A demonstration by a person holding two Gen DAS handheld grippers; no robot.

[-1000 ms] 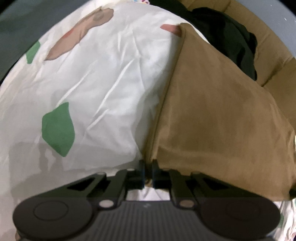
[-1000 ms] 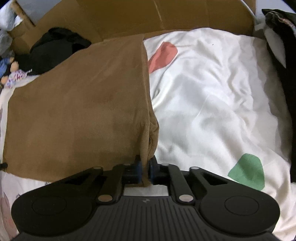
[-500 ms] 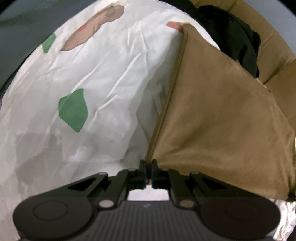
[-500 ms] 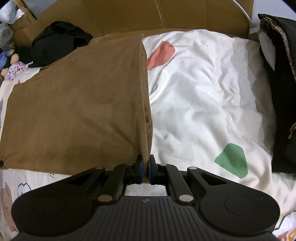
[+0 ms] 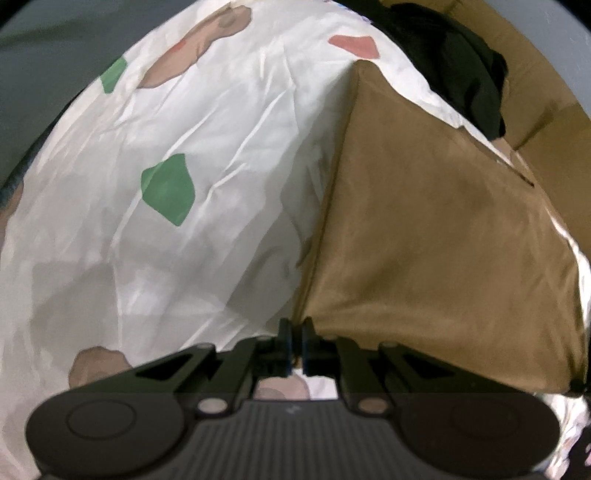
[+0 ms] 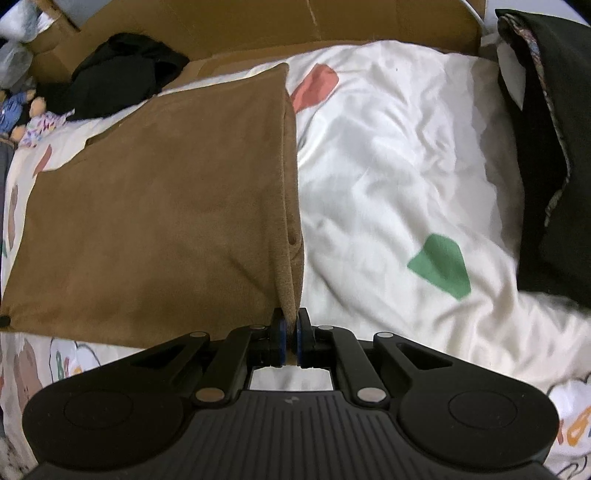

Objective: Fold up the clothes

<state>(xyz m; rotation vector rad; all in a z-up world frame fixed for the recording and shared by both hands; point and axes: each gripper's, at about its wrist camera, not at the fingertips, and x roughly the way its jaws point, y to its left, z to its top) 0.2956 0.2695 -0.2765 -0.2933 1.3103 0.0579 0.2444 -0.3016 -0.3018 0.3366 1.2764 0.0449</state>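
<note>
- Left tongs [image 5: 294,341] clamped on near-left corner of brown garment [image 5: 436,236], jaws nearly touching w/ cloth between.
- Right tongs [image 6: 290,341] pinching the garment's near-right corner [image 6: 155,214] at its folded edge, jaws tight on fabric.
- Garment stretched btwn both tongs, spread as a rectangle over white bedsheet [image 6: 388,177] w/ green, red patches.
- Black clothing [image 6: 118,74] heaped beyond garment's far edge, beside cardboard box [image 6: 258,26].
- Dark folded item [image 6: 546,147] at sheet's right edge; soft toy [image 6: 22,110] at far left.
</note>
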